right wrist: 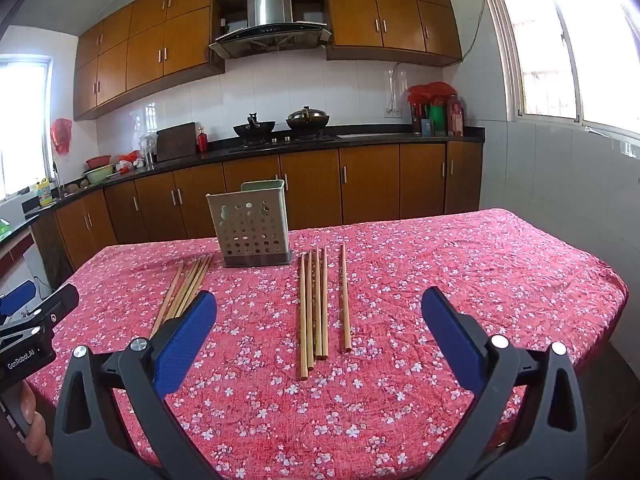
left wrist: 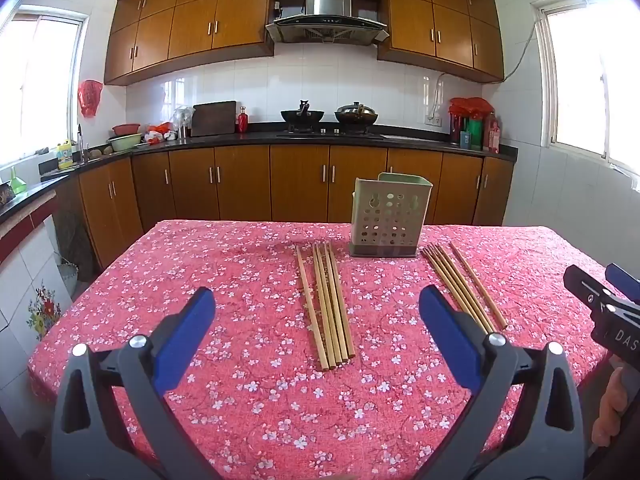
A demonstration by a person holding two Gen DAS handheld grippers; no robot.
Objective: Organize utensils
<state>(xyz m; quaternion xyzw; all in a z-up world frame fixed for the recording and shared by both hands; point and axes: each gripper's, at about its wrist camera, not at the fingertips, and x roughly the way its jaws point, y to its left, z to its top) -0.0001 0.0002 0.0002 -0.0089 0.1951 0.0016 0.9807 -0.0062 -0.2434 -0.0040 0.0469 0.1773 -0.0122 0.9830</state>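
Two bundles of wooden chopsticks lie on the red floral tablecloth. The left bundle [left wrist: 328, 304] lies straight ahead of my left gripper [left wrist: 316, 300], which is open above the table with nothing between its blue pads. The right bundle [left wrist: 464, 286] shows again in the right wrist view as the right bundle [right wrist: 320, 304], ahead of my open, empty right gripper [right wrist: 320, 304]. The left bundle [right wrist: 184, 292] is partly hidden there behind a blue finger. A pale green perforated utensil holder [left wrist: 390, 216] stands upright beyond both bundles, also seen as the holder [right wrist: 252, 224].
The table [left wrist: 200, 264] ends at a far edge just behind the holder. Beyond it run kitchen cabinets [left wrist: 300, 180] and a dark counter with woks. The other gripper's body [left wrist: 604, 308] and a hand sit at the right edge of the left wrist view.
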